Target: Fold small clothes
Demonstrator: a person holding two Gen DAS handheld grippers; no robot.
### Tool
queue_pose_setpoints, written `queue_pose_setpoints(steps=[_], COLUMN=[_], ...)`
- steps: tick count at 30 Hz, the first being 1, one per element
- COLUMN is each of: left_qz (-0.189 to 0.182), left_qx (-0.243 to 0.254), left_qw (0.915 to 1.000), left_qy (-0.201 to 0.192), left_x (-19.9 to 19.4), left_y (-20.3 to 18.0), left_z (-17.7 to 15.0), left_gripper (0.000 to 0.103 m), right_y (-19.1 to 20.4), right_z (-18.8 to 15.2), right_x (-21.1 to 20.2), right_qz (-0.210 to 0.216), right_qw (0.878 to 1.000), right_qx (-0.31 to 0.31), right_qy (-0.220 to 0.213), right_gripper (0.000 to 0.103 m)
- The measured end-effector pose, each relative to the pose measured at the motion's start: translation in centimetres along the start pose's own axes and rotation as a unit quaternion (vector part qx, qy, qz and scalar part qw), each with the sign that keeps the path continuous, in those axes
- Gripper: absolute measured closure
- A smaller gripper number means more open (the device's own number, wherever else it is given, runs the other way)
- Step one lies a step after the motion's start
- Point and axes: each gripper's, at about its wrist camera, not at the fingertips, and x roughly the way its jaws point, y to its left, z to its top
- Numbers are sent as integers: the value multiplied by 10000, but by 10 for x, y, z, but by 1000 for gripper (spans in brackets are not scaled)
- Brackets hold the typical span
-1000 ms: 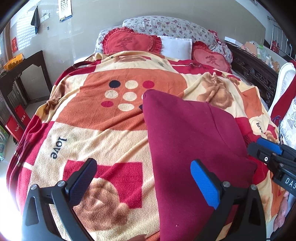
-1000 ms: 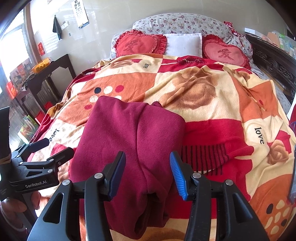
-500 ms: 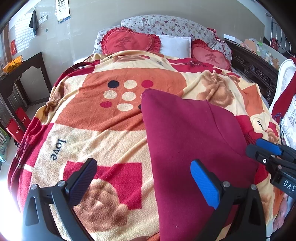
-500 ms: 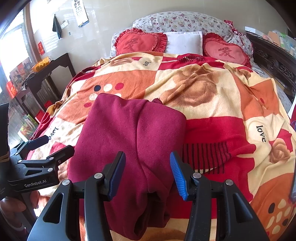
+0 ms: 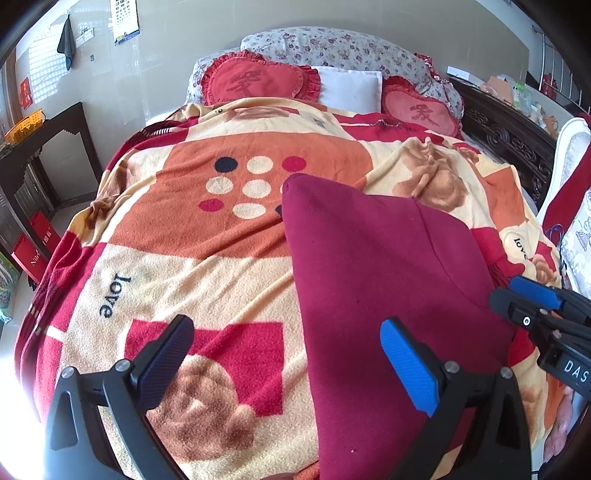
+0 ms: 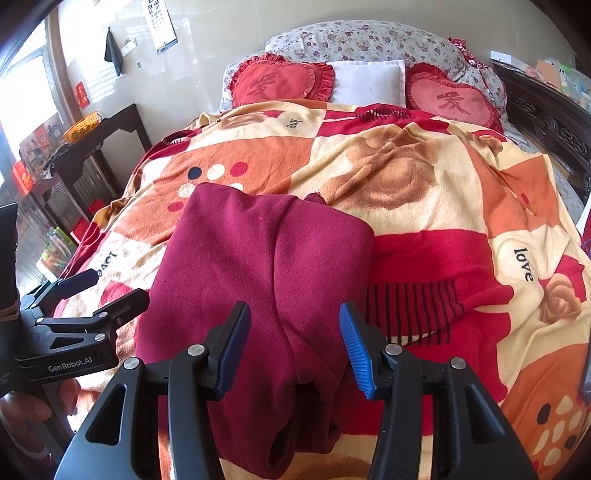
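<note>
as it lies on the blanket (image 6: 424, 192), maroon garment (image 6: 258, 266) under released right gripper (image 6: 295, 343), right of released left gripper (image 5: 288, 365)

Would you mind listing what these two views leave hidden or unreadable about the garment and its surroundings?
- Maroon garment: its near hem is cut off by the bottom edge in the left wrist view and partly masked by the right gripper in the right wrist view.
- Wall chart: print too small to read.
- Garment type: folded, so sleeves or legs cannot be told apart.
- Left gripper: open, touching nothing visible.
</note>
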Motion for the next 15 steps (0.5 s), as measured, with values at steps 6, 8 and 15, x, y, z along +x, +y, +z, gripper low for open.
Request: queue_pose_setpoints(steps=[6, 8, 15], left_qz=[-3, 8, 1], left_qx=[-6, 1, -1], left_qw=[10000, 10000, 10000], left_qy=[-1, -3, 7], left_x=[0, 0, 0], left_y=[-1, -1, -1], left_z=[0, 0, 0], left_gripper=[0, 0, 0], right_y=[1, 1, 1], right_z=[0, 0, -2], right_x=[0, 0, 3], right_qz=[5, 3, 25], right_qw=[10000, 10000, 10000], right_qx=[-5, -7, -2], right_qy=[22, 23, 66], right_gripper=[70, 70, 70])
